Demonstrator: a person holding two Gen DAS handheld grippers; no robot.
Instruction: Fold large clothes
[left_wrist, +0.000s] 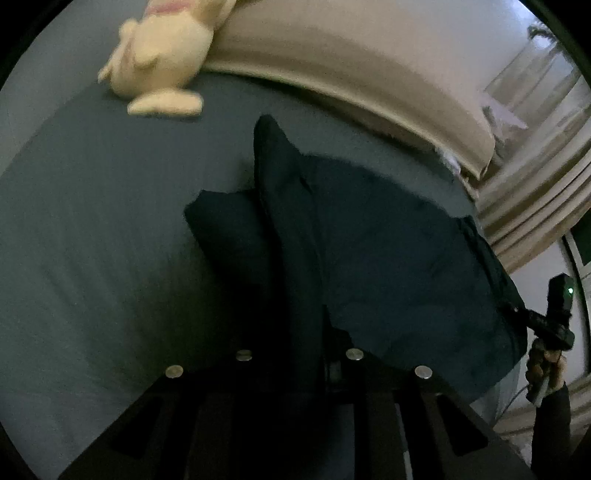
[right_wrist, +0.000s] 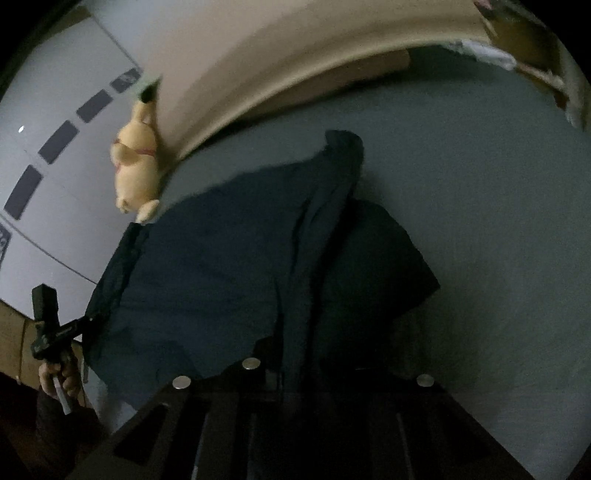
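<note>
A large dark navy garment hangs stretched between my two grippers above a blue-grey bed sheet; it also shows in the right wrist view. My left gripper is shut on one edge of the garment, with a fold and a sleeve drooping in front of it. My right gripper is shut on the opposite edge. Each gripper shows in the other's view, held by a hand: the right one and the left one.
A yellow plush toy lies on the bed against the beige headboard, also in the right wrist view. Curtains hang at the right. A white wall with dark panels is at the left.
</note>
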